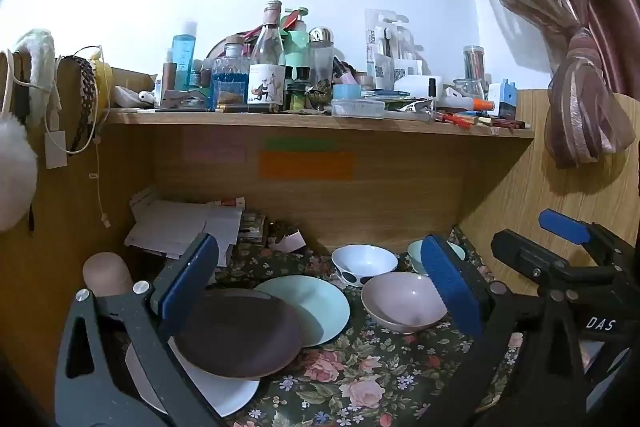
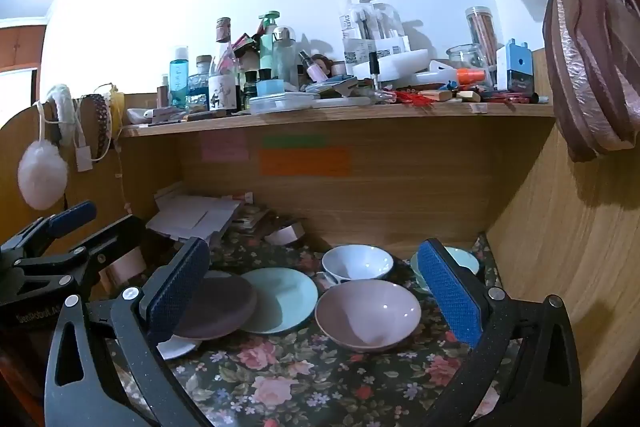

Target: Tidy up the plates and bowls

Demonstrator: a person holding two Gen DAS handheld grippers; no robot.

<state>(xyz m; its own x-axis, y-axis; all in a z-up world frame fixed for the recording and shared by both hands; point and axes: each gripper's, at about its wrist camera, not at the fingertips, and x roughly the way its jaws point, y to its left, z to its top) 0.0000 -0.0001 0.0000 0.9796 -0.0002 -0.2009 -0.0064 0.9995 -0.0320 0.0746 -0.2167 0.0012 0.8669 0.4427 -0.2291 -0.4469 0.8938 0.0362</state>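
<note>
**Both claws spread over the dishes in the desk recess, nothing gripped**

Left wrist view. The left gripper hangs low over the floral cloth, angled slightly downward, its two blue pads spread wide with nothing pinched between them. Between the fingers lie the brown plate, resting on top of a white plate and overlapping the left edge of the light green plate. Just right of that sits the pink bowl, close to the right finger. Behind it stand the white spotted bowl and a pale green bowl, the latter partly hidden by the finger. Open cloth remains at the front centre. The recess is closed in by a wooden back panel, a side wall on the right and a cluttered shelf above. The right gripper shows at the right edge, also spread.

Right wrist view. The right gripper is tilted slightly downward, pads wide apart and empty. The pink bowl lies between the fingers, nearer the right one; the light green plate and brown plate lie toward the left finger. The white spotted bowl sits just behind the pink bowl. The side wall stands near the right finger. The left gripper shows at the left edge.
</note>
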